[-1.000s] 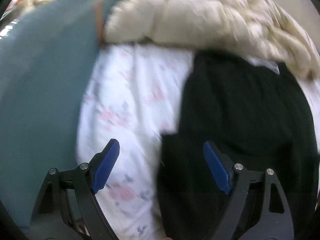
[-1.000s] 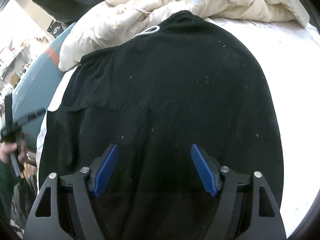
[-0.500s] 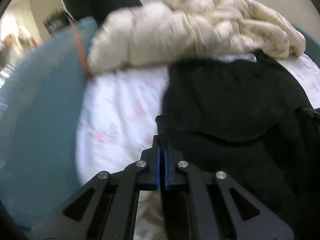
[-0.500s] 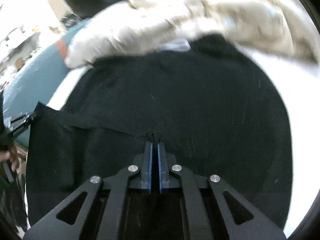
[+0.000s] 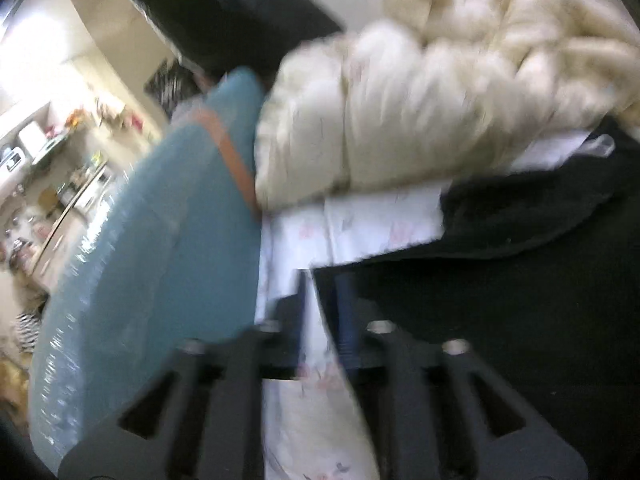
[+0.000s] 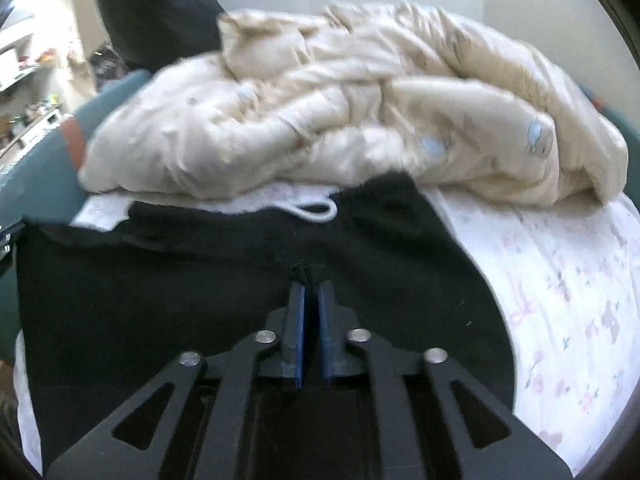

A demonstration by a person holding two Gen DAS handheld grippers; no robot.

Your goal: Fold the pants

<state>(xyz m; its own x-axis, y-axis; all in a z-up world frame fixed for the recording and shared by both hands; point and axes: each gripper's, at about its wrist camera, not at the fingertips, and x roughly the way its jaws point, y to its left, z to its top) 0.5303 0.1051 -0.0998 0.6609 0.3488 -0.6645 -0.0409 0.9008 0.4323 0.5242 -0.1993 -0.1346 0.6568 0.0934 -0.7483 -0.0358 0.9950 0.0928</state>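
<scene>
Black pants lie on a floral sheet, the near part folded over toward the waistband. In the blurred left wrist view my left gripper has its jaws opening. Sheet shows through the gap, and the pants' folded corner rests by the right finger. In the right wrist view the pants fill the lower half, with a white drawstring loop at the waistband. My right gripper is opening, its gap still narrow. A pucker of black cloth remains pinched at its tips.
A rumpled cream quilt is heaped just beyond the waistband, also seen as the quilt. A teal padded bed side rises on the left. A dark bulky shape sits behind the quilt. Cluttered shelves stand far left.
Both grippers shut on the pants' near edge and carried it up and toward the quilt. The left jaws have since parted off the cloth; the right gap has barely widened.
</scene>
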